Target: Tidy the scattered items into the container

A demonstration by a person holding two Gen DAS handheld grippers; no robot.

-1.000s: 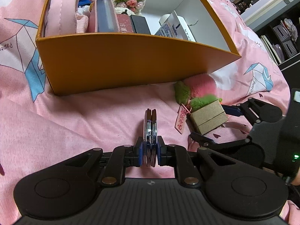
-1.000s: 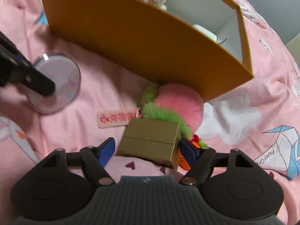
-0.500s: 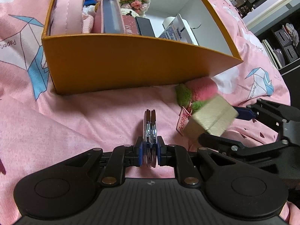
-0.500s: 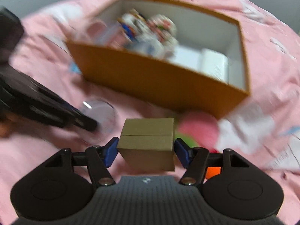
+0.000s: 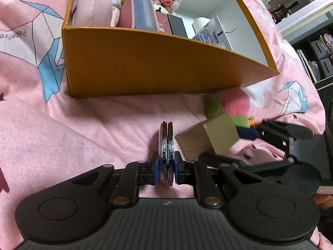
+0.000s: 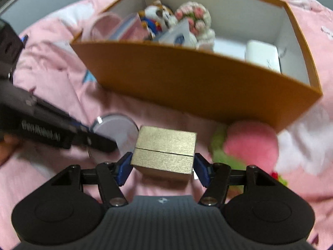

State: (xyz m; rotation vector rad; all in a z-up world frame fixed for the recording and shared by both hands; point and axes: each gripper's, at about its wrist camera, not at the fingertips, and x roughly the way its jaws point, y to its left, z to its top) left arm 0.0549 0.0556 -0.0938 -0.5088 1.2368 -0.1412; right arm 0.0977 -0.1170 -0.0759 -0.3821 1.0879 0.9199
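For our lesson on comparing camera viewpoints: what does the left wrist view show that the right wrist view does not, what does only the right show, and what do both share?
Only the left wrist view: the left tool shut on the edge of a round compact mirror, a Vaseline box, and dark shelving.

Only the right wrist view: the mirror's flat face, and a white case on the floor of the orange box.

Both: the orange box, the gold box gripped by the right tool, the pink-and-green plush, the crochet bouquet, the pink bedding.
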